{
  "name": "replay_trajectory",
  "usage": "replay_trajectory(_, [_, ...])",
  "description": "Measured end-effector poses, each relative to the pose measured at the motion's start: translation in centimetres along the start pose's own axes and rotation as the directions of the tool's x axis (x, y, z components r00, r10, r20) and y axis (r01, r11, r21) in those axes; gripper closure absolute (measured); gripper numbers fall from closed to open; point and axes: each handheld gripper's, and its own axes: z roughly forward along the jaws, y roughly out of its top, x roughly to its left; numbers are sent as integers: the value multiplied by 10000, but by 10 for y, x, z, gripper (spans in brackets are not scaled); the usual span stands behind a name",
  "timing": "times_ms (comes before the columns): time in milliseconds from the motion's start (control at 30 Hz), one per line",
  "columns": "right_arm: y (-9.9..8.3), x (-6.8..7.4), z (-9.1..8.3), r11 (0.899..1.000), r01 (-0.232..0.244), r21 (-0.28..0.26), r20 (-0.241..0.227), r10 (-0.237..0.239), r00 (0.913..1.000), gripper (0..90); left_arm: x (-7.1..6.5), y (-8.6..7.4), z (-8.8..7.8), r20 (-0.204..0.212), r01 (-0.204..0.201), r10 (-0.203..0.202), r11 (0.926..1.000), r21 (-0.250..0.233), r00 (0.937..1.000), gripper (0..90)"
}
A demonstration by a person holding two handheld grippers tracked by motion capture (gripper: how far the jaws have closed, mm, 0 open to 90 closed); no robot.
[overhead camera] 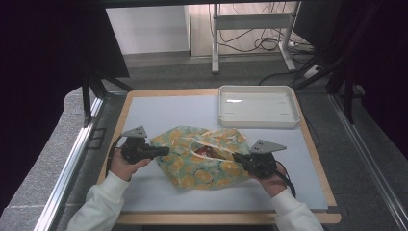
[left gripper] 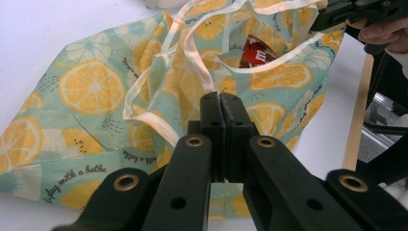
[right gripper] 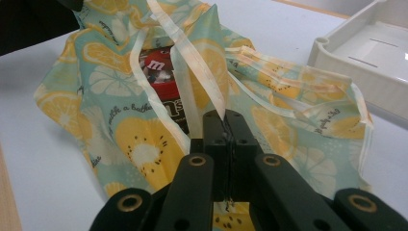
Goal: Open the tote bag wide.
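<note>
left gripper (overhead camera: 161, 151) clamps bag (overhead camera: 202, 159) edge; right gripper (overhead camera: 239, 157) clamps opposite edge

Both forearms, in white sleeves, come in from the near edge. The left gripper (overhead camera: 162, 151) points right, the right gripper (overhead camera: 236, 157) points left, facing each other; each has its black fingers (left gripper: 211, 120) pressed fully together

from my seat the table (overhead camera: 159, 113) is evenly lit from above, with a small white glare on the floor of the tray (overhead camera: 234, 101) by its far right corner, while the room at both side edges sinks into near black. shadows under things are faint. both gripper views are slightly soft, the near black jaws sharpest.
</note>
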Motion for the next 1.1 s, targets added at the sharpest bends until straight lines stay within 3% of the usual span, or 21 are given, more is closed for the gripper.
replay_trajectory(367, [-4,9,-8,10000,34,-81,-269,-36,9996,881,-10,-17,-9,245,-54,58,9999,-145,9997,899])
replay_trajectory(633, [-18,20,-10,9990,31,451,-540,-6,9985,881,-17,-27,-7,651,-29,30,10000,-14,9979,897])
replay_trajectory(1100, [-32,22,-4,9931,-127,1162,-654,204,9976,880,-17,-38,6,614,107,-144,9981,601,9980,896])
